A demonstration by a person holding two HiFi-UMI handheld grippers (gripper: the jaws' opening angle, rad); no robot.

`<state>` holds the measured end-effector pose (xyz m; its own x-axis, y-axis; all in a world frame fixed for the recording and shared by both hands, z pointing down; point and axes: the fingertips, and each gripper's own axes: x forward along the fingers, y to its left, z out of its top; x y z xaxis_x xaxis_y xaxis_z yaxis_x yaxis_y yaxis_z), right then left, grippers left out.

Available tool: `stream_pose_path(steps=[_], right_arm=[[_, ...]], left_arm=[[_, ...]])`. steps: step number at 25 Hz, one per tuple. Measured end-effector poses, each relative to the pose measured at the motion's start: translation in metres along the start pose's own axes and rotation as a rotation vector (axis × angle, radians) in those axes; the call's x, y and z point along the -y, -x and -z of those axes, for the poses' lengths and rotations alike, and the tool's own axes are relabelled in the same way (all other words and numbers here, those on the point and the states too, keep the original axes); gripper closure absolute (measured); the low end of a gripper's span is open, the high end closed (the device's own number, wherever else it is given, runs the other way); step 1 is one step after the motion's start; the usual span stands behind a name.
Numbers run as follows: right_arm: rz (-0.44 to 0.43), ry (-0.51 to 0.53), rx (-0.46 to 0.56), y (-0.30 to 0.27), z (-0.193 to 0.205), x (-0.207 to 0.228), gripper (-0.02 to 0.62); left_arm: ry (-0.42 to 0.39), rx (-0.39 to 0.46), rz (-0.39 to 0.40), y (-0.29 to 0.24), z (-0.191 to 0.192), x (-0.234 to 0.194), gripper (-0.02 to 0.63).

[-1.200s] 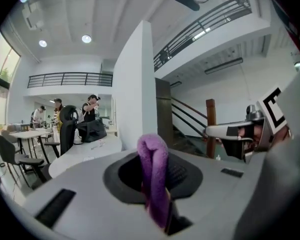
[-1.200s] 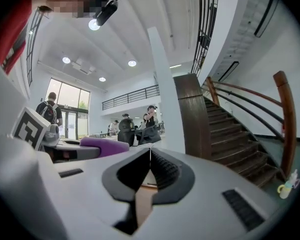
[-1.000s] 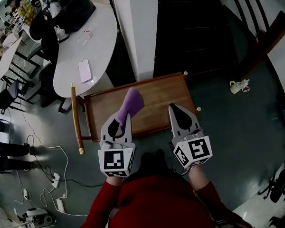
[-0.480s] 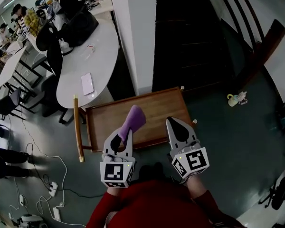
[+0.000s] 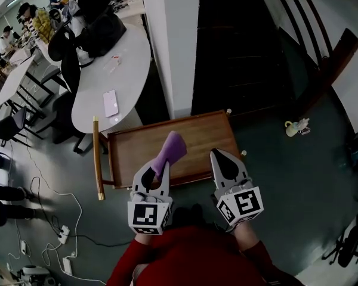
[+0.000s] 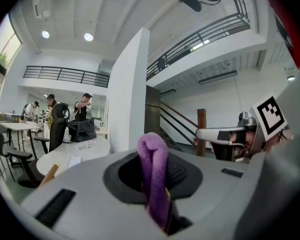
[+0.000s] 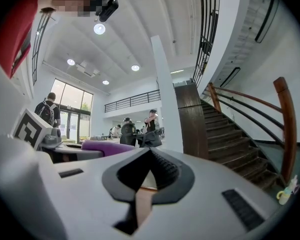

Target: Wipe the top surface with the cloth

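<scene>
A low wooden table (image 5: 197,133) with a raised rim stands on the floor ahead of me. My left gripper (image 5: 156,169) is shut on a purple cloth (image 5: 169,149), which sticks up over the table's near edge. In the left gripper view the folded cloth (image 6: 154,173) is pinched between the jaws. To the right, my right gripper (image 5: 222,159) hovers above the near edge, shut with nothing in it. The right gripper view shows its tips (image 7: 149,152) meeting, with the cloth (image 7: 106,146) off to the left.
A wooden handle bar (image 5: 96,158) runs along the table's left side. Behind stand a white pillar (image 5: 166,40), a dark staircase (image 5: 244,34) and a white oval desk (image 5: 119,64) with a phone (image 5: 111,103). People sit far left. Cables (image 5: 53,228) and a small bottle (image 5: 296,126) lie on the floor.
Both grippers have stayed close to the table's near edge, drifting slightly lower in the head view. The left one has kept hold of the cloth.
</scene>
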<state>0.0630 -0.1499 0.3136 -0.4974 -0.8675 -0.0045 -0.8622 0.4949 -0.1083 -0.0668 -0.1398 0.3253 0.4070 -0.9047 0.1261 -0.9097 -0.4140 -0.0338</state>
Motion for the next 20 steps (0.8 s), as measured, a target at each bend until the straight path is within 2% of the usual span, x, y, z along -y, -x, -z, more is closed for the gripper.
stream_pose_path(steps=[20], right_arm=[[-0.023, 0.015, -0.009, 0.0017, 0.0009, -0.0048, 0.583]], left_arm=[[-0.001, -0.009, -0.007, 0.0031, 0.0017, 0.0053, 0.541]])
